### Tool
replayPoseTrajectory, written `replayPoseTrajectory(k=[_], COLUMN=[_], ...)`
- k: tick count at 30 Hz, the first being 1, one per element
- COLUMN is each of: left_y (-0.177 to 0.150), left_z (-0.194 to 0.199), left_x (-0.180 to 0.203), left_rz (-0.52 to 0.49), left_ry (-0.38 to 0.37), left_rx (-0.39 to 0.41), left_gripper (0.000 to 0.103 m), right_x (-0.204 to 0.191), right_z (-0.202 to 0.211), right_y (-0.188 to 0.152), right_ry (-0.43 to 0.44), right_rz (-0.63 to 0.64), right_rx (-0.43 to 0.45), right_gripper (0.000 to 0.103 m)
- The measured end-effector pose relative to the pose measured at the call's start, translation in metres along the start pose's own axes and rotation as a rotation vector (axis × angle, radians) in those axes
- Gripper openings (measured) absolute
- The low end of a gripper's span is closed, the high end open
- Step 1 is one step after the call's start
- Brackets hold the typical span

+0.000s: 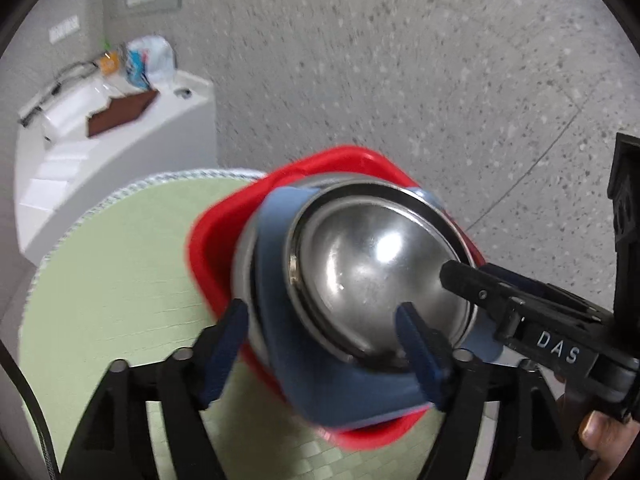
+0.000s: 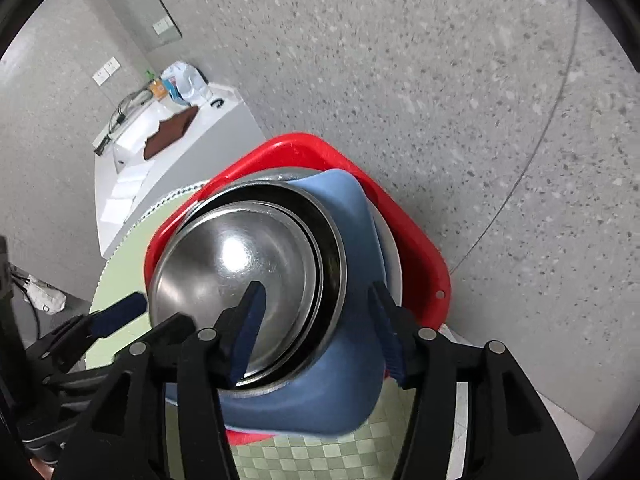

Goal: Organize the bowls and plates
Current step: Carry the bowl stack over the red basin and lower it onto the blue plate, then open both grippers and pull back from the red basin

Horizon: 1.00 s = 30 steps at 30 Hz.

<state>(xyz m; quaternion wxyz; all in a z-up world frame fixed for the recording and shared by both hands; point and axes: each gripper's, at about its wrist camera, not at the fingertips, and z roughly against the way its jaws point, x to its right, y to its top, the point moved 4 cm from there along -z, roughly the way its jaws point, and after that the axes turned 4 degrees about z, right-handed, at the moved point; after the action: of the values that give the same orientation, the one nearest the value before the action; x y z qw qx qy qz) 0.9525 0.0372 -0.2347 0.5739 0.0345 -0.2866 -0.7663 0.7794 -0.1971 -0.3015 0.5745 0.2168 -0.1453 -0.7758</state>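
A stack of steel bowls (image 1: 376,264) sits inside a blue bowl (image 1: 352,400), all in a red square basin (image 1: 208,248) on a round green mat. My left gripper (image 1: 320,344) is open, its fingers astride the near rim of the blue bowl and the steel bowls. My right gripper (image 2: 316,332) is open too, one finger inside the top steel bowl (image 2: 232,264) and the other outside the blue bowl (image 2: 336,392). The red basin (image 2: 420,256) rings the stack. The right gripper also shows in the left wrist view (image 1: 456,276), its tip over the steel bowl's right rim.
The green mat (image 1: 112,280) covers a round table with a checked cloth (image 2: 328,456). A white cabinet (image 1: 120,152) with a brown cloth, bags and cables stands behind on the speckled grey floor (image 1: 400,80). The other gripper's blue finger shows in the right wrist view (image 2: 120,312).
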Motion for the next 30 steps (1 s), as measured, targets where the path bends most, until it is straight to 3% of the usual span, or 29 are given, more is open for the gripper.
replayPoseTrajectory(k=[6, 12, 15, 17, 26, 30], left_y=[-0.043, -0.127, -0.179, -0.217, -0.346, -0.399], left_z=[0.080, 0.169, 0.211, 0.238, 0.325, 0.363], left_x=[-0.009, -0.006, 0.009, 0.022, 0.112, 0.148], left_rz=[-0.010, 0.010, 0.034, 0.066, 0.143, 0.177], left_ry=[0.148, 0.290, 0.337, 0.359, 0.377, 0.431], left_rx=[0.209, 0.376, 0.446, 0.488, 0.584, 0.640], left_gripper=[0.094, 0.099, 0.102, 0.102, 0.102, 0.102], right_x=[-0.022, -0.045, -0.054, -0.055, -0.036, -0.017], right_z=[0.057, 0.125, 0.165, 0.191, 0.309, 0.357], right_y=[-0.029, -0.093, -0.133, -0.156, -0.251, -0.284], right_ry=[0.025, 0.087, 0.109, 0.108, 0.121, 0.136], right_rz=[0.081, 0.162, 0.228, 0.260, 0.331, 0.359], right_rx=[0.136, 0.246, 0.298, 0.326, 0.401, 0.461], right_gripper=[0.077, 0.084, 0.089, 0.098, 0.103, 0.103])
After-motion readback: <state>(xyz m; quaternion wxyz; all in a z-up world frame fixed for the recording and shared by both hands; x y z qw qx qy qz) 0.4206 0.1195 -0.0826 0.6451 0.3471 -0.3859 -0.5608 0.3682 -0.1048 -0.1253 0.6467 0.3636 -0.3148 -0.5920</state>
